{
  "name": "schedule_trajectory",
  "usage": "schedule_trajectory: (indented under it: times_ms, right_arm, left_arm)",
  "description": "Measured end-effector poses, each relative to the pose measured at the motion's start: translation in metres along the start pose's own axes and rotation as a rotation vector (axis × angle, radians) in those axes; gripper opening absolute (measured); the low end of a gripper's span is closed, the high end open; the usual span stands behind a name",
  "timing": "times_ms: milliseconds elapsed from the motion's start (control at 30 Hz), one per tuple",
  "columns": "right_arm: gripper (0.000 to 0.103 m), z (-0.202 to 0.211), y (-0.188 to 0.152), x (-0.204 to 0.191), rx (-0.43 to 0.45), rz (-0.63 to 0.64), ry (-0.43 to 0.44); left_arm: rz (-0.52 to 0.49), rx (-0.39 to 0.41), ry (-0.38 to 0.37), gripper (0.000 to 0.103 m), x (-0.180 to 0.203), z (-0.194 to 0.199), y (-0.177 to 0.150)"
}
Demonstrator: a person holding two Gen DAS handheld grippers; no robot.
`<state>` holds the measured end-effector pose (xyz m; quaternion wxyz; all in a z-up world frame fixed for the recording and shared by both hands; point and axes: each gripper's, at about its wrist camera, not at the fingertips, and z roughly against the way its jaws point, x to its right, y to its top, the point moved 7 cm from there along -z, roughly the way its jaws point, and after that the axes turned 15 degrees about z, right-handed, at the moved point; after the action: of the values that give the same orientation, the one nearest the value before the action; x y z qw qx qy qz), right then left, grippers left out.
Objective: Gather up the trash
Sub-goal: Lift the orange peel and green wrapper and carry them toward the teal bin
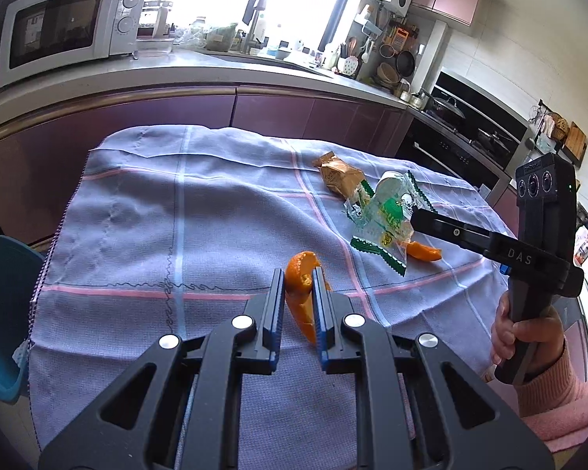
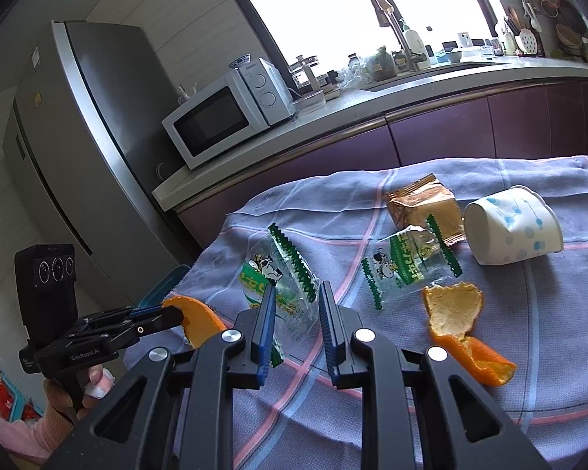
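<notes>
In the left wrist view my left gripper (image 1: 298,274) is shut on a curled orange peel (image 1: 302,293), held above the checked cloth (image 1: 156,215). In the right wrist view the same left gripper (image 2: 176,313) shows at the left with that peel (image 2: 202,319). My right gripper (image 2: 298,290) is shut on a clear green-edged wrapper (image 2: 278,278) that hangs between its fingers. From the left the right gripper (image 1: 413,217) pinches that wrapper (image 1: 380,227). On the cloth lie a second green wrapper (image 2: 407,266), a brown wrapper (image 2: 423,207), a tipped paper cup (image 2: 509,231) and another orange peel (image 2: 458,325).
A blue bin (image 1: 4,313) stands beside the table's left edge. Behind the table runs a purple-fronted counter (image 1: 215,105) with a microwave (image 1: 58,27). A grey fridge (image 2: 78,156) stands at the left, a stove (image 1: 470,129) at the right. A pink-sleeved hand (image 1: 529,333) holds the right gripper.
</notes>
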<state>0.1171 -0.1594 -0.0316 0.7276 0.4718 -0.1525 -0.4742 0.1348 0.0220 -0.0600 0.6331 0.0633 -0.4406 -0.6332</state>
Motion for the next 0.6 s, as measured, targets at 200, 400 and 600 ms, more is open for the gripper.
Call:
schedule_trajectory:
  times_ms: [200, 400, 600]
  right_arm:
    - [0.021, -0.010, 0.006, -0.014, -0.002, 0.009, 0.040]
    - [0.021, -0.023, 0.010, -0.028, -0.008, 0.018, 0.081]
    - [0.021, -0.036, 0.016, -0.048, -0.013, 0.042, 0.118]
  left_arm:
    - [0.019, 0.028, 0.013, 0.014, -0.009, 0.014, 0.005]
    - [0.036, 0.057, 0.036, 0.014, -0.022, 0.029, 0.009]
    - [0.063, 0.084, 0.064, 0.014, -0.036, 0.045, 0.011]
